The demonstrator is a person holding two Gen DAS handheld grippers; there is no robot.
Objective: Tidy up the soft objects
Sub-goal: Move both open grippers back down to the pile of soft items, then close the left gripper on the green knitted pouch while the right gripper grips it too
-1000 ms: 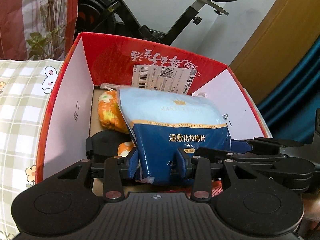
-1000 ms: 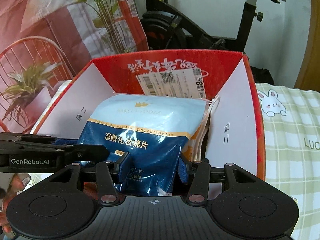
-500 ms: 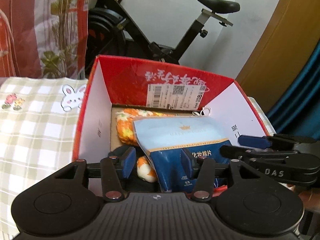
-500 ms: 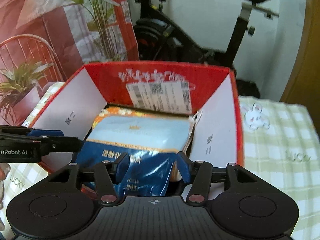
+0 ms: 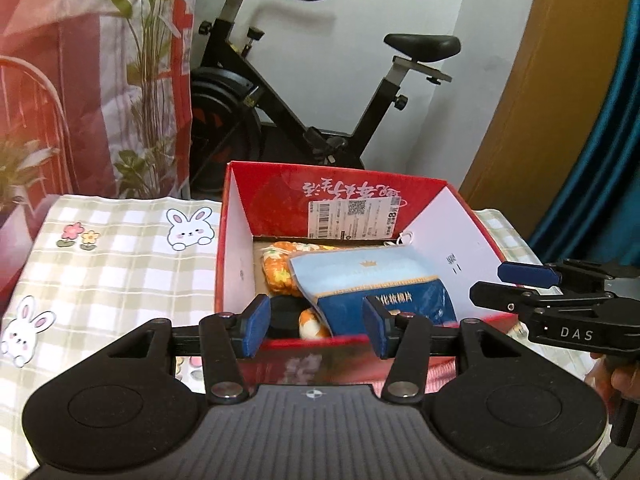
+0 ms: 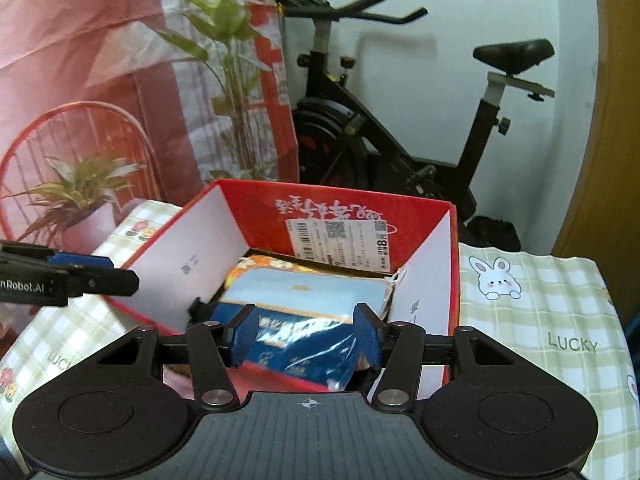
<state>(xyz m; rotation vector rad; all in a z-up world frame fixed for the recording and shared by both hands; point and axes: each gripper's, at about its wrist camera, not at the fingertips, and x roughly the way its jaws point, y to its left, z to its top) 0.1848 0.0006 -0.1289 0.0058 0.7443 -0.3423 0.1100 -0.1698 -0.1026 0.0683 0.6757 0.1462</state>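
A blue and light-blue cotton-pad pack (image 5: pixel 372 284) lies in the open red cardboard box (image 5: pixel 236 240), on top of an orange flowered soft item (image 5: pixel 280 268) and a black thing. The pack (image 6: pixel 304 304) and box (image 6: pixel 448 280) also show in the right wrist view. My left gripper (image 5: pixel 316 330) is open and empty, just in front of the box's near rim. My right gripper (image 6: pixel 306 338) is open, above the near rim, with the pack lying free beyond its jaws. Each gripper shows in the other's view: the right one (image 5: pixel 524 280), the left one (image 6: pixel 96 272).
The box stands on a table with a green checked cloth (image 5: pixel 100 272) with rabbit prints. An exercise bike (image 5: pixel 304 120) stands behind the table. A red plant-print curtain (image 6: pixel 100 80) hangs at the back left. A wooden door (image 5: pixel 560 120) is at the right.
Both grippers let go of the cotton-pad pack, opened and drew back and up out of the box. The pack dropped and now lies flat inside the box.
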